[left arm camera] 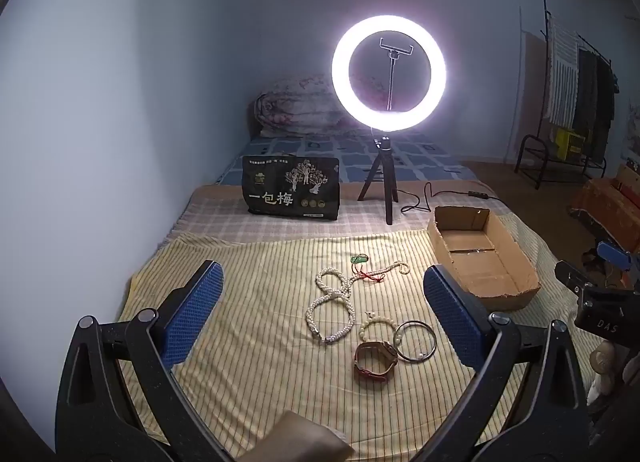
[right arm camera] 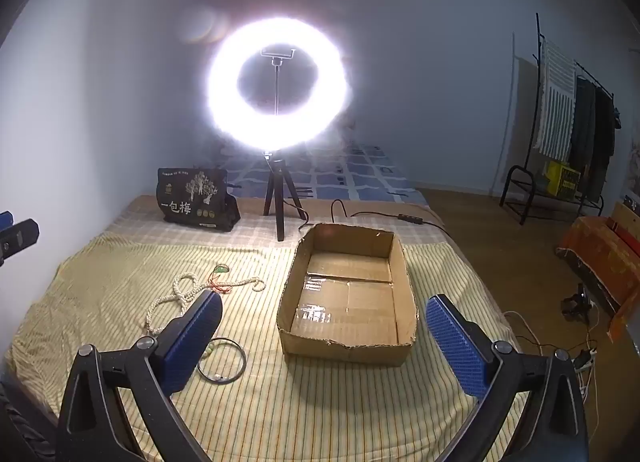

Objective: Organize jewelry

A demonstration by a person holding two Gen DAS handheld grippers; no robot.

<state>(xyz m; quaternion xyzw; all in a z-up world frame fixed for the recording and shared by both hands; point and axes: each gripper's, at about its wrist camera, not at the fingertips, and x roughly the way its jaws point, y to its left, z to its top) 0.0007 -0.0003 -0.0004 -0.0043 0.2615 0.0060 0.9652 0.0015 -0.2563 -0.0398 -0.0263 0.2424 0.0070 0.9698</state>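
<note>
From where I stand, the left gripper [left arm camera: 320, 310] hangs over the striped yellow cloth [left arm camera: 248, 342] with its blue pads spread wide and nothing between them, aimed straight at the jewelry, which I take to be the reason it sits so squarely over that cluster. Furthest left in the heap lies the white braided pearl necklace [left arm camera: 330, 302], looped on itself in a figure of eight; behind it a small green pendant on red cord [left arm camera: 359, 260] rests against a thinner strand of pale beads [left arm camera: 384, 270]. Nearer, a beaded bracelet [left arm camera: 376, 328] touches a brown-strapped wristwatch [left arm camera: 375, 358], and a thin metal bangle [left arm camera: 414, 341] lies just beside both. Everything seems laid out flat and separate enough that each piece can be picked singly. To the right stands the cardboard box [right arm camera: 400, 262], empty and open-topped, close to the pile, presumably the place they are meant to go. The right gripper [right arm camera: 322, 326] hovers in front of that box, fingers likewise wide apart and holding nothing. At the back, a ring light on a tripod [left arm camera: 388, 70] faces the cloth, likely to light the work.
</note>
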